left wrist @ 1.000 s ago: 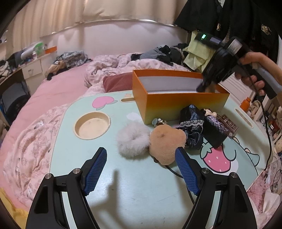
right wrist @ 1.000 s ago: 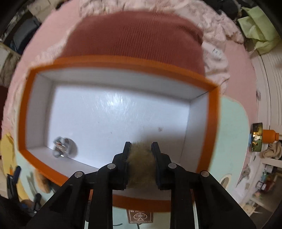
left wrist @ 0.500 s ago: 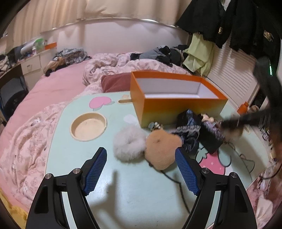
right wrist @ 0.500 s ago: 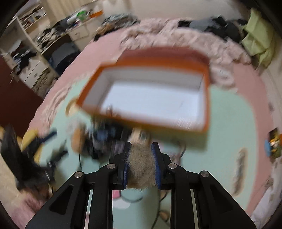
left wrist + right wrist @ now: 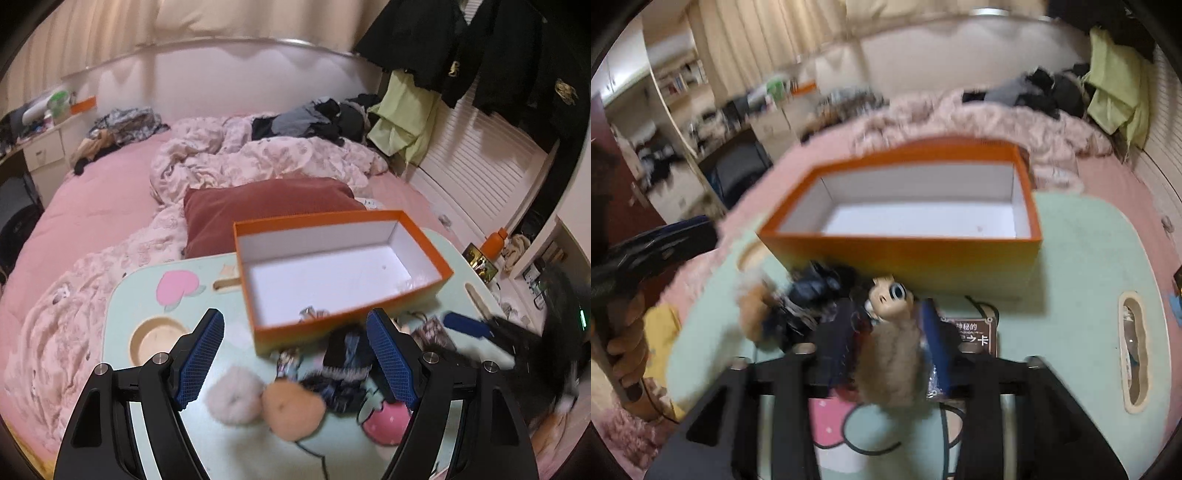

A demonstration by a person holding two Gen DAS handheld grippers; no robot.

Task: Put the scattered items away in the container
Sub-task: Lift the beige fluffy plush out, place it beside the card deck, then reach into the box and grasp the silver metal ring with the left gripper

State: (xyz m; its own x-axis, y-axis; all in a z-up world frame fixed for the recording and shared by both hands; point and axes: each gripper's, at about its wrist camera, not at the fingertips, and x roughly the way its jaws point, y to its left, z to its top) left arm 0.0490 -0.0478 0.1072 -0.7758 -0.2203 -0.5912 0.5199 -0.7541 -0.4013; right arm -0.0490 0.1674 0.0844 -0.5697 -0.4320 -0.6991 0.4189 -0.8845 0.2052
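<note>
The orange box with a white inside stands on the mint table; a small silvery thing lies at its near wall. My left gripper hangs open and empty above a white fluffy ring, a tan fluffy ball and dark cloth pieces. In front of the box, my right gripper has its jaws opening. A brown furry doll stands between them, and the pads no longer squeeze it.
A brown card lies beside the doll. The table has a round cup hole and a slot. A dark red pillow and pink bedding lie behind the box. A hand holds the left gripper.
My right gripper has swung back from above the box to the table in front of it, carrying the furry doll, and its jaws have spread. My left gripper has risen and now looks into the box.
</note>
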